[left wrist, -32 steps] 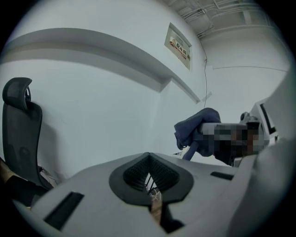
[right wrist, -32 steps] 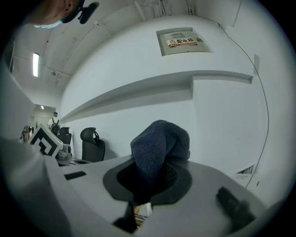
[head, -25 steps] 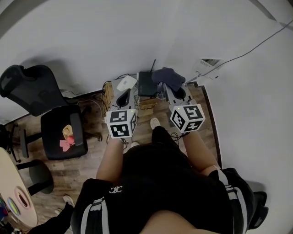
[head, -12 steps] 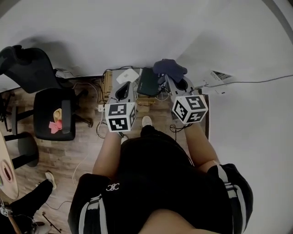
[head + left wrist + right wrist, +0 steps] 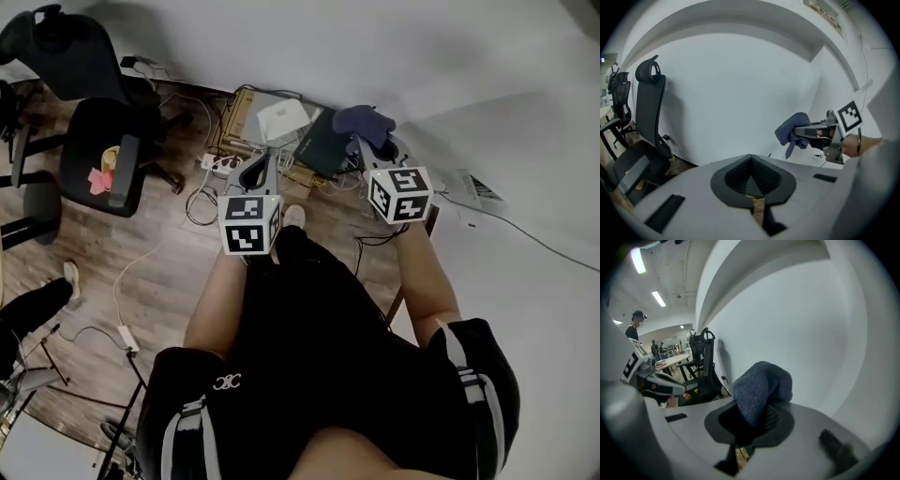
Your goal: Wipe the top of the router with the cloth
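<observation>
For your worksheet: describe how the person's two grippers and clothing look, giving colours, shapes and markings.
The left gripper and right gripper are pale grey shells with black ribbed pads set in a dark rounded recess. Each carries a white cube printed with black square markers. The person wears black clothing with white-striped sleeves.

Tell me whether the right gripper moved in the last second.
No, not clearly: the camera swung, but the right gripper keeps its cloth at the right edge of the router.
</observation>
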`<act>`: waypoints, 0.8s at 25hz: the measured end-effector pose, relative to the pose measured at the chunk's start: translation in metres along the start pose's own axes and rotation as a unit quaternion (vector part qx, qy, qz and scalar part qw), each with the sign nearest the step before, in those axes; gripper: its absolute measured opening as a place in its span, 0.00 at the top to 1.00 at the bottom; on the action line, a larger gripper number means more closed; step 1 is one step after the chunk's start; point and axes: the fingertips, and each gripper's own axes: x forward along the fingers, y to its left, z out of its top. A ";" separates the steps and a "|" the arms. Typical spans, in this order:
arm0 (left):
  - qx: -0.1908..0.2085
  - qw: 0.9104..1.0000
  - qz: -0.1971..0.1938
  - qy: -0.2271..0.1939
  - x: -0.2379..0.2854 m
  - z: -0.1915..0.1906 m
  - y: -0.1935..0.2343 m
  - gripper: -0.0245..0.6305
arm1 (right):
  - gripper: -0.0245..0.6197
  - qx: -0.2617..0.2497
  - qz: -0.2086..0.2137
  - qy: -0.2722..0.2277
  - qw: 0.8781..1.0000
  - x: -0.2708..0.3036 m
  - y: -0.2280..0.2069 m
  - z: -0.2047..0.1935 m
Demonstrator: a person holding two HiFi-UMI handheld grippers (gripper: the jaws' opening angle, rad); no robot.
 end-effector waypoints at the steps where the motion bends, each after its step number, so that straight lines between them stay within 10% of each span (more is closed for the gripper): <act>1: -0.004 1.000 0.006 0.009 0.003 -0.008 0.002 0.95 | 0.89 -0.011 0.006 0.014 1.000 0.012 -0.005 -0.008; 20: -0.042 0.994 0.049 0.083 0.060 -0.077 0.018 0.95 | 0.89 -0.063 0.003 0.275 0.959 0.200 -0.098 -0.195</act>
